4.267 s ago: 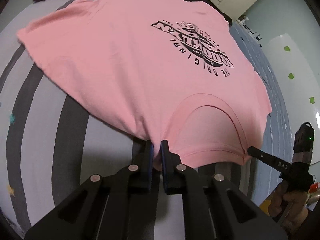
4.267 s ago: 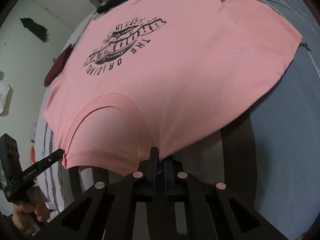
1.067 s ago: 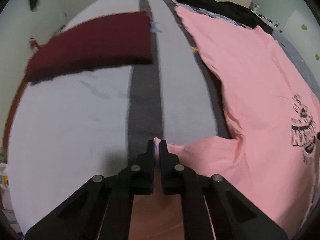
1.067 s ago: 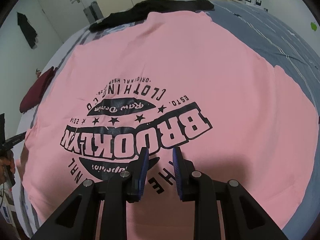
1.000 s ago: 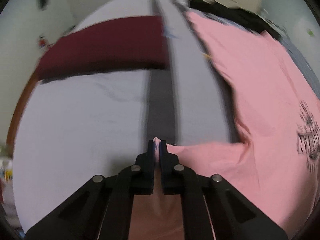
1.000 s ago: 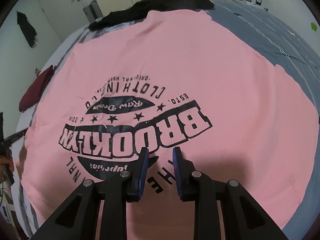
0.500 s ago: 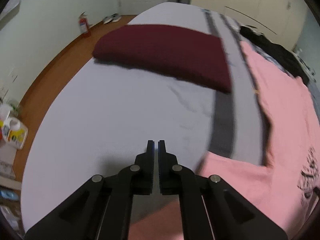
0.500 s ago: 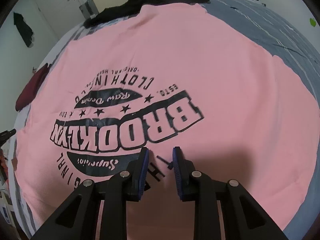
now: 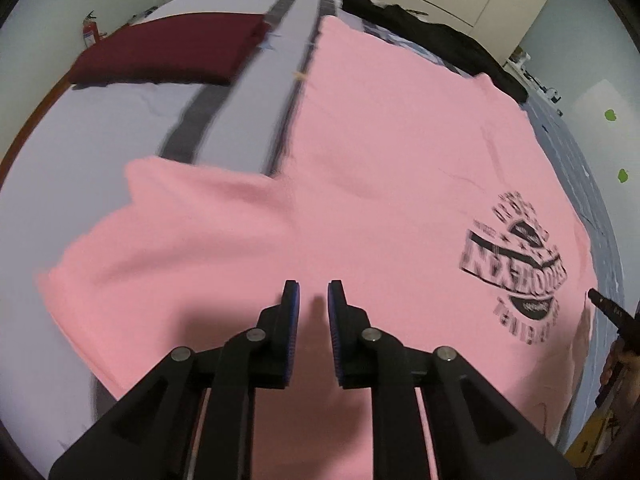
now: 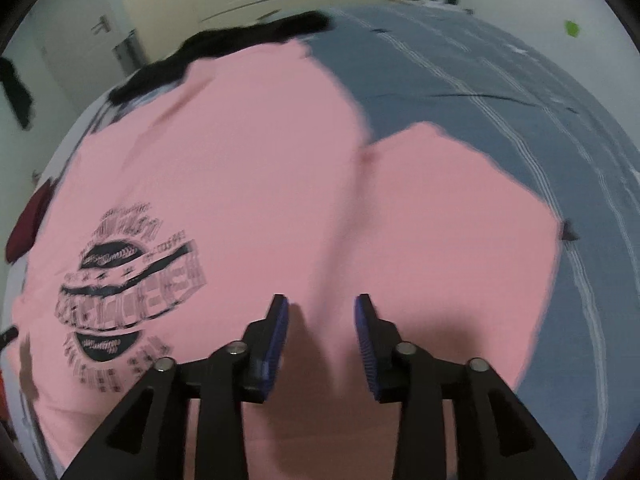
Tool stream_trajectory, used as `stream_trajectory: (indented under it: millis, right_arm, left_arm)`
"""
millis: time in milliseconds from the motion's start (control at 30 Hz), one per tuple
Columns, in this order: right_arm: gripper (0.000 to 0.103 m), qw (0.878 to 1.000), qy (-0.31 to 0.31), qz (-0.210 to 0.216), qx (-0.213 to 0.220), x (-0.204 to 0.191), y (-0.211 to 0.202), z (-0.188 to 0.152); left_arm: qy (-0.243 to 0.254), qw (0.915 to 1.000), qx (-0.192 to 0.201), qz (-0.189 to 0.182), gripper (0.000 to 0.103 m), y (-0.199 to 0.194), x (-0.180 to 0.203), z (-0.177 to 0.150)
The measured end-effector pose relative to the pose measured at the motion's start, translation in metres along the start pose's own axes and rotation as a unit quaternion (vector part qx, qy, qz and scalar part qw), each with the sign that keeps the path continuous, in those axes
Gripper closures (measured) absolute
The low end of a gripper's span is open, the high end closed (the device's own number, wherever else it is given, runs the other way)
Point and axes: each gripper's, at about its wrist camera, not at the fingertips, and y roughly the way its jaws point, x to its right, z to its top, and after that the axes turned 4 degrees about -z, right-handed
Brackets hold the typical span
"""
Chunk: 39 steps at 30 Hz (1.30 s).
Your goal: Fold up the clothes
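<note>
A pink T-shirt (image 9: pixel 380 168) lies spread flat, print side up, on a bed (image 9: pixel 100 128) covered with a sheet of grey and dark stripes. From left to right in the left wrist view: a folded dark red garment (image 9: pixel 172 50) rests on the bed well apart from the shirt's left sleeve (image 9: pixel 168 216), which lies extended over the sheet. The shirt's body follows, with a black printed emblem (image 9: pixel 516 264) near the right edge of the view. A black garment (image 9: pixel 432 32) lies just beyond the shirt's far edge. The left gripper (image 9: pixel 313 294) hovers over the shirt near the sleeve; its jaws are opening, released, with nothing between the blue pads (image 9: pixel 294 308). In the right wrist view, the emblem (image 10: pixel 128 280) sits at left and the right sleeve (image 10: pixel 460 216) spreads over the blue-grey part of the bedding (image 10: pixel 500 92). The right gripper (image 10: pixel 322 308) hovers over the shirt beside that sleeve, jaws opening, released and holding no cloth.
</note>
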Motion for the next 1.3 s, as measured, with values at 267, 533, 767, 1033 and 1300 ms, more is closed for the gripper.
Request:
stream_trajectory:
  millis: [267, 533, 767, 1033, 1300]
  right_arm:
    - [0.053, 0.995, 0.079, -0.065, 0.010, 0.120, 0.015, 0.024]
    - [0.053, 0.990, 0.125, -0.059, -0.024, 0.179, 0.055, 0.032]
    - [0.055, 0.990, 0.135, -0.030, -0.007, 0.185, 0.070, 0.041]
    - [0.100, 0.993, 0.119, -0.025, -0.005, 0.185, 0.059, 0.047]
    - [0.101, 0.988, 0.148, -0.047, 0.008, 0.211, 0.026, 0.031]
  left_arm:
    - [0.003, 0.9996, -0.017, 0.024, 0.087, 0.006, 0.048, -0.022]
    - [0.002, 0.9987, -0.030, 0.042, 0.087, 0.014, 0.074, -0.041]
    - [0.014, 0.9983, -0.036, 0.043, 0.087, 0.016, 0.087, -0.047]
    - [0.006, 0.9981, -0.042, 0.045, 0.087, 0.014, 0.089, -0.052]
    - [0.009, 0.9980, -0.047, 0.040, 0.087, 0.009, 0.088, -0.052]
